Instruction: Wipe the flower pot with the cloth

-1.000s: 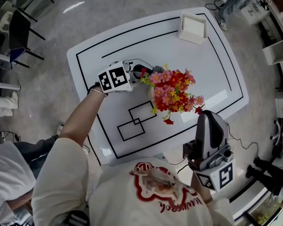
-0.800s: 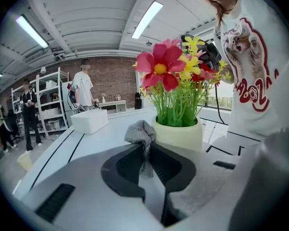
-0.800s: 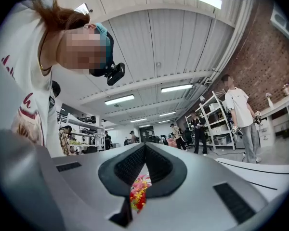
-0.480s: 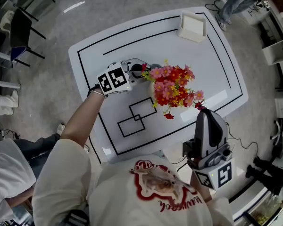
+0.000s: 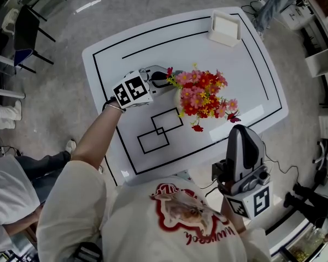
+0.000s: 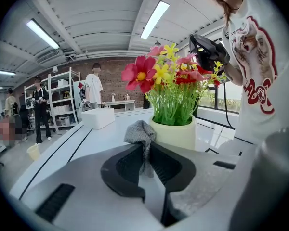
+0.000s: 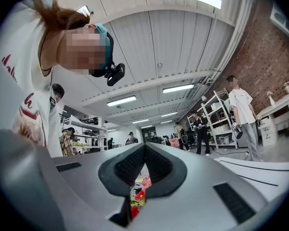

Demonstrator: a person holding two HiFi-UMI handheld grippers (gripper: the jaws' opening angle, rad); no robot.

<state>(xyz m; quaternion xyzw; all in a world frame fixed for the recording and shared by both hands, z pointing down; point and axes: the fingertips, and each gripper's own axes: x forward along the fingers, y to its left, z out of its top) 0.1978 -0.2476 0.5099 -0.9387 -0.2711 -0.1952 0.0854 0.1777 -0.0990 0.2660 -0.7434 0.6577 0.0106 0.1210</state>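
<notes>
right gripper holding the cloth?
No, the cloth is pinched in the left gripper; the right gripper is shut with nothing between its jaws.

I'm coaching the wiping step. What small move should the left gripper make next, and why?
Probably ease the cloth sideways onto the flower pot and slide it along the cream wall. The left gripper is shut on the cloth, which bunches right beside the pot. Whether they touch is unclear.

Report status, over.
Left gripper shut on cloth, beside pot. Right gripper shut, empty, off the table. Flowers overhang pot; nothing else blocking.
</notes>
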